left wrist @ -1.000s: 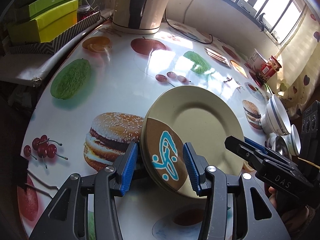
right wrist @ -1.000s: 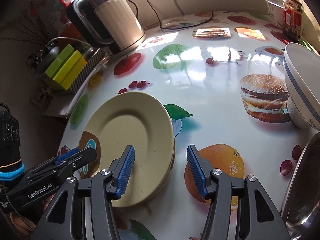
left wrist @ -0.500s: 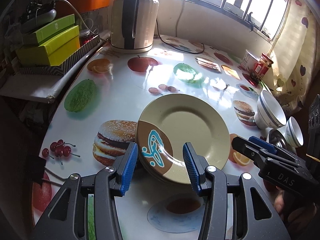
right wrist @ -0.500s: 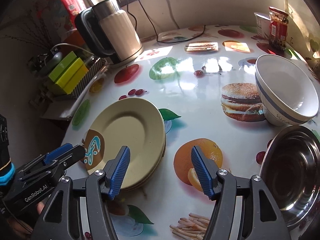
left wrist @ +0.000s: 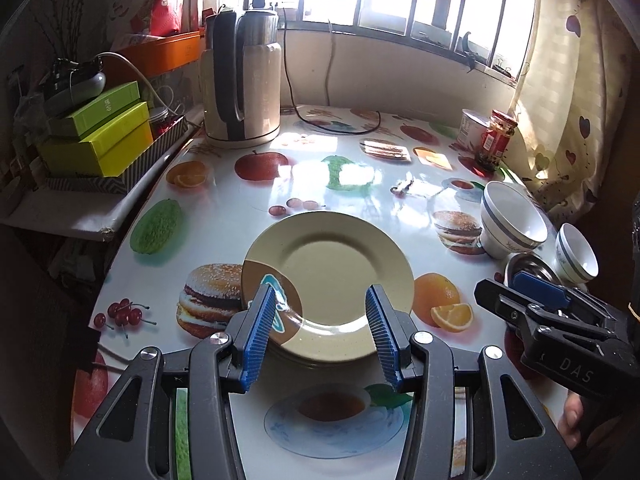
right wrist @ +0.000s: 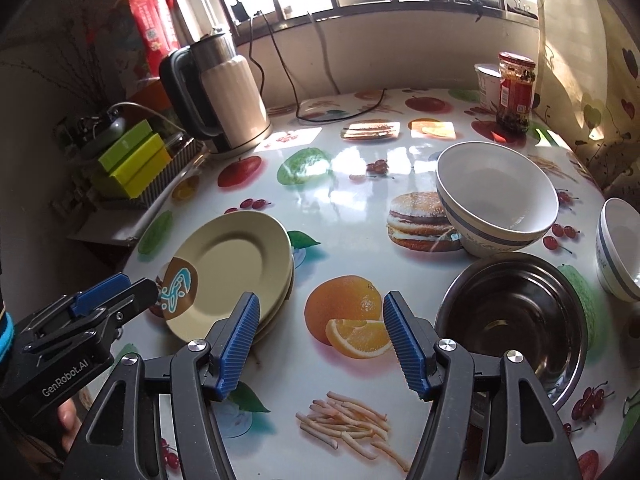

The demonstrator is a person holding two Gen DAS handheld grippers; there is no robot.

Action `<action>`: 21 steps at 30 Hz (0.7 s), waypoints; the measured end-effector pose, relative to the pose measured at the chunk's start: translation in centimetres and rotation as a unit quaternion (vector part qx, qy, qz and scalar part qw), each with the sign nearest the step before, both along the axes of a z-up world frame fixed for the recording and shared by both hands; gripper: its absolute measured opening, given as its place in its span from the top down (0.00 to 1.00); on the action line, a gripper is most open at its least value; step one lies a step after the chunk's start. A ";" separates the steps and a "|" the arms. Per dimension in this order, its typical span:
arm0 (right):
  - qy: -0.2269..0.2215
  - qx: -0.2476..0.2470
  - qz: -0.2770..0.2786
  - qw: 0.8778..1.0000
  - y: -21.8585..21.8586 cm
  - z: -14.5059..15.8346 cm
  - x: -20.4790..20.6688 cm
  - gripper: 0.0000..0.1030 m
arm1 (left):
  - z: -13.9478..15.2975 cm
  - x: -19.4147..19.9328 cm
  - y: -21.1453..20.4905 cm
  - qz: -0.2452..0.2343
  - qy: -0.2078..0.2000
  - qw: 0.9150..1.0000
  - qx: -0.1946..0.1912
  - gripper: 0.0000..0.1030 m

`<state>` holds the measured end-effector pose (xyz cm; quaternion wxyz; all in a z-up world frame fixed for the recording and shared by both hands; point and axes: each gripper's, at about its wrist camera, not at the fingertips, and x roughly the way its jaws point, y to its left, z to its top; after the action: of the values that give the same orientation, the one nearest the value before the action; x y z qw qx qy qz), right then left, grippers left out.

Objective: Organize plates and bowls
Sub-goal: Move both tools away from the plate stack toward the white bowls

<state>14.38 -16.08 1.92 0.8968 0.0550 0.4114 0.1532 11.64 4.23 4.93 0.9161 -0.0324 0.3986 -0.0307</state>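
Observation:
A stack of beige plates (left wrist: pixel 332 276), the top one with a brown patch and blue mark, lies on the fruit-print table (left wrist: pixel 248 208); it also shows in the right wrist view (right wrist: pixel 232 264). My left gripper (left wrist: pixel 320 336) is open and empty, above the stack's near edge. My right gripper (right wrist: pixel 320 344) is open and empty, above a printed orange right of the plates. A large white bowl with a blue band (right wrist: pixel 496 200), a steel bowl (right wrist: pixel 516 316) and a smaller white bowl (right wrist: pixel 620 252) stand at the right.
An electric kettle (left wrist: pixel 242 88) with its cord stands at the back. Green and yellow boxes (left wrist: pixel 100 136) sit on a shelf at the left. A red-lidded jar (right wrist: pixel 516 92) and a white cup (right wrist: pixel 486 84) stand at the back right by the curtain.
Both grippers have pulled back and up from the plate stack. The left gripper has let go of the plates' rim. More of the table and bowls are in view.

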 end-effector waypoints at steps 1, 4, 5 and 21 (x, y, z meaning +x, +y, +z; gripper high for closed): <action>-0.003 -0.002 -0.002 1.000 -0.2 0.2 -0.2 0.37 | 0.1 -0.1 -0.2 -0.003 -0.002 1.000 -0.002 0.53; -0.013 -0.008 -0.011 1.000 -1.1 0.5 -0.9 0.33 | 0.4 -0.2 -0.5 -0.003 -0.006 1.000 -0.011 0.53; -0.015 -0.009 -0.013 1.000 -1.4 0.5 -1.1 0.32 | 0.4 -0.1 -0.7 -0.003 -0.007 1.000 -0.013 0.53; -0.029 -0.021 -0.077 0.996 -7.3 1.3 -2.6 0.32 | 0.2 1.4 -5.9 -0.048 0.011 0.999 -0.017 0.53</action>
<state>11.73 -23.35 3.27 0.9186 0.0631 0.3825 0.0769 13.07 -1.63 5.17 0.9085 -0.0286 0.4088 -0.0813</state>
